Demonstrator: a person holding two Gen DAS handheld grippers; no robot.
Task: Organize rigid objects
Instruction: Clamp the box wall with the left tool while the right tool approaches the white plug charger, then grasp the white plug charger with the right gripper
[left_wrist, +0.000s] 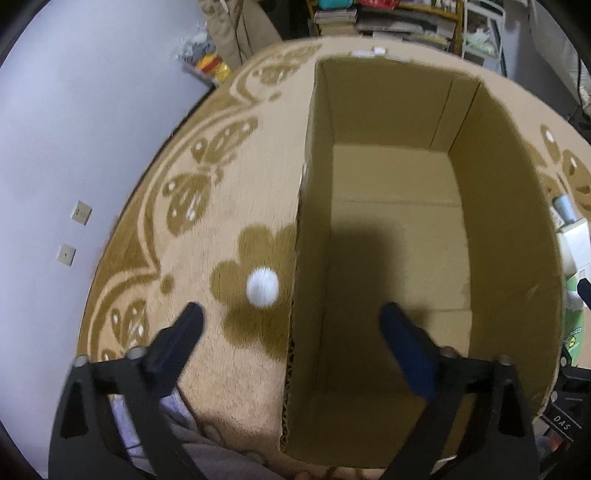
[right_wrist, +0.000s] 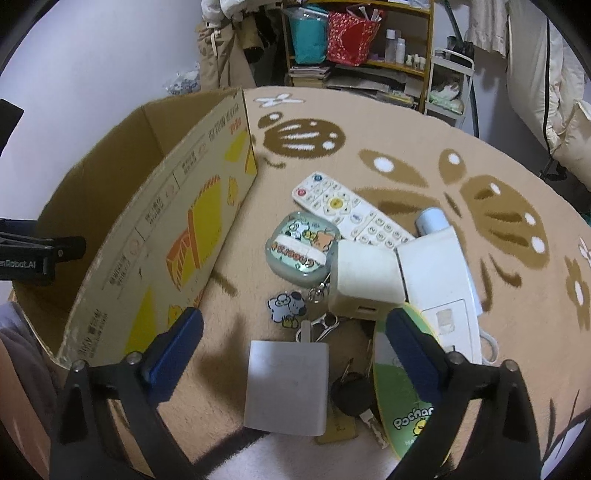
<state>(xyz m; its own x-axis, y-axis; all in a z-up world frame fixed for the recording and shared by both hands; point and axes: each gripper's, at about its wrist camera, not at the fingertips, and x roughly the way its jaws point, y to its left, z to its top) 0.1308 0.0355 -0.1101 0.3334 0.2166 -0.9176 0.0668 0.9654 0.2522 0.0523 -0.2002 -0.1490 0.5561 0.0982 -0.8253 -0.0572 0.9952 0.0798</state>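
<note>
Both tongs spread, cardboard box (left_wrist: 388, 236) unfilled

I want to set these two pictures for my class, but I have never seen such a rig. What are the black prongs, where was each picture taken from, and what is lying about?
The prongs are the jaws of two hand-held grippers, each with a camera looking along them. One picture comes from the left gripper, above an empty cardboard box on a patterned rug. The other comes from the right gripper, above a white remote, a cartoon-printed case and a grey block. Both jaws stand open, holding nothing.
</note>
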